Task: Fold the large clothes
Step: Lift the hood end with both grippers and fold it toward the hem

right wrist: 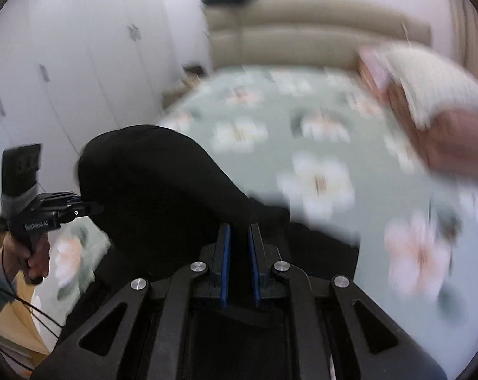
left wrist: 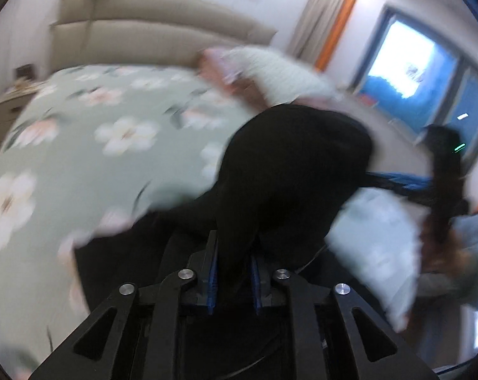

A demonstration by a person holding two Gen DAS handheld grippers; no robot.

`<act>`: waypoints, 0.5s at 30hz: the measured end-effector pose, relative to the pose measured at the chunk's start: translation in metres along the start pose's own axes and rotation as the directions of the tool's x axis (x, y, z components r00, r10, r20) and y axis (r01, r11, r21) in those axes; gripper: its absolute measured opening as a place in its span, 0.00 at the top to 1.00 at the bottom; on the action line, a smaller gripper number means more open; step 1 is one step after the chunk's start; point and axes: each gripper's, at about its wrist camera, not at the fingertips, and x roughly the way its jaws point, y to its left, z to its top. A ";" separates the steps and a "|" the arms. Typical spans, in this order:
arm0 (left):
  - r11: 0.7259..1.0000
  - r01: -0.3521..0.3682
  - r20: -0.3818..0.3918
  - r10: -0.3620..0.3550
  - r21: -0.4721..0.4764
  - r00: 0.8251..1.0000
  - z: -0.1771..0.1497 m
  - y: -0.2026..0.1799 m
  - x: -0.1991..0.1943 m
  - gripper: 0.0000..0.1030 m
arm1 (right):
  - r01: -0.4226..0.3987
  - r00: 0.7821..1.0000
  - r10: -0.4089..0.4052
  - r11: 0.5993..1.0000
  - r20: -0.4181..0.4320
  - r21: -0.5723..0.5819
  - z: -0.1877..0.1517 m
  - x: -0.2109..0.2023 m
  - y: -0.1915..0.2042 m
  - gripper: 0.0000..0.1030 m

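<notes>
Item: left gripper [left wrist: 234, 253], jaws pinching black garment [left wrist: 289, 158]; right gripper [right wrist: 239, 240], pressed together on the same cloth. Garment hung bunched between them, raised over the floral bedspread [left wrist: 96, 120] (frames blurred). Beyond: pillows [right wrist: 429, 85], headboard [left wrist: 150, 31]. Risk: slender pinches could slip, dropping a corner; the bunched fabric could fold crooked.

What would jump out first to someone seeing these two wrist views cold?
The black garment dominates both views, bunched up in the middle and pinched at one edge by the left gripper and at another by the right gripper. Behind it spreads the green floral bedspread, with a beige headboard at the far end and a bright window at right.
</notes>
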 end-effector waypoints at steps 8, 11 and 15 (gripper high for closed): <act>0.967 -0.118 -0.118 0.094 -0.224 0.989 -0.066 0.047 0.007 0.81 | 0.038 0.972 0.021 0.969 -0.233 0.245 -0.067 0.048 -0.055 0.82; 0.960 -0.142 -0.059 0.131 -0.241 0.990 -0.037 0.058 -0.024 0.80 | 0.032 0.984 0.009 0.974 -0.179 0.226 -0.037 0.036 -0.053 0.47; 0.956 -0.064 0.078 0.090 -0.287 0.993 0.021 0.072 -0.033 0.64 | -0.026 0.998 0.037 0.985 -0.060 0.171 0.020 0.041 -0.028 0.38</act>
